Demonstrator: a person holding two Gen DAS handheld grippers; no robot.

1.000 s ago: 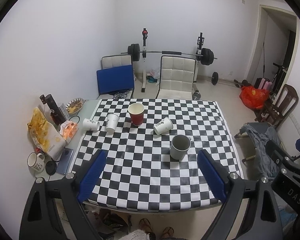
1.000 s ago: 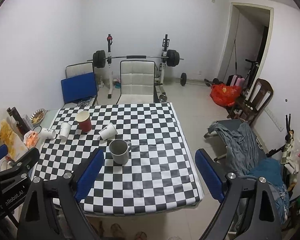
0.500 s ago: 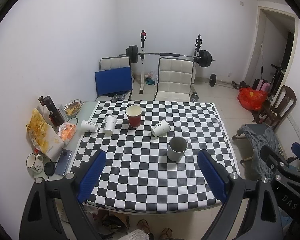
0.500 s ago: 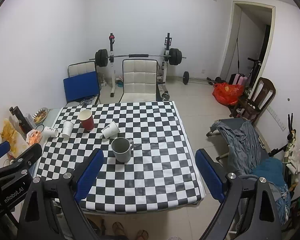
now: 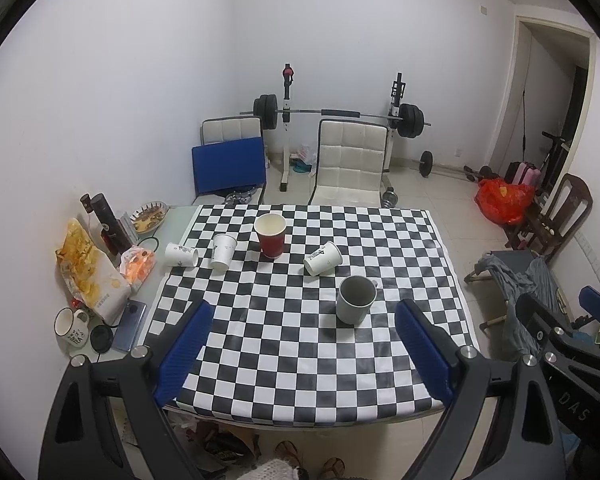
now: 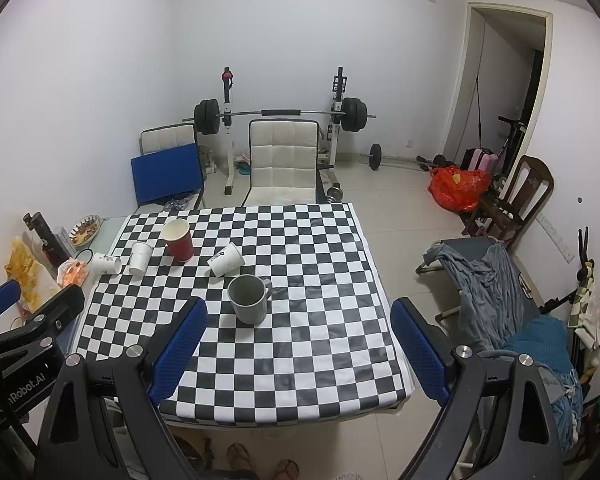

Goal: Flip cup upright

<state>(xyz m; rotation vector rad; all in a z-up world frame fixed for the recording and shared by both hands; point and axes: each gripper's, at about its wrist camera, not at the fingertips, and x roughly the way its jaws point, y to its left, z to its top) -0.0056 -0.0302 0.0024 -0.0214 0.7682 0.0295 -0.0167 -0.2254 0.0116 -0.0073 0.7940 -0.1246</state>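
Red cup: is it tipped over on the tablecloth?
No, the red cup stands upright with its open mouth facing up, between the white paper cups on the checkered tablecloth.

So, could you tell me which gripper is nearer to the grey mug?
Neither clearly. The left gripper has the grey mug ahead, right of centre; the right gripper has it ahead, left of centre. Both are open, well back from it.
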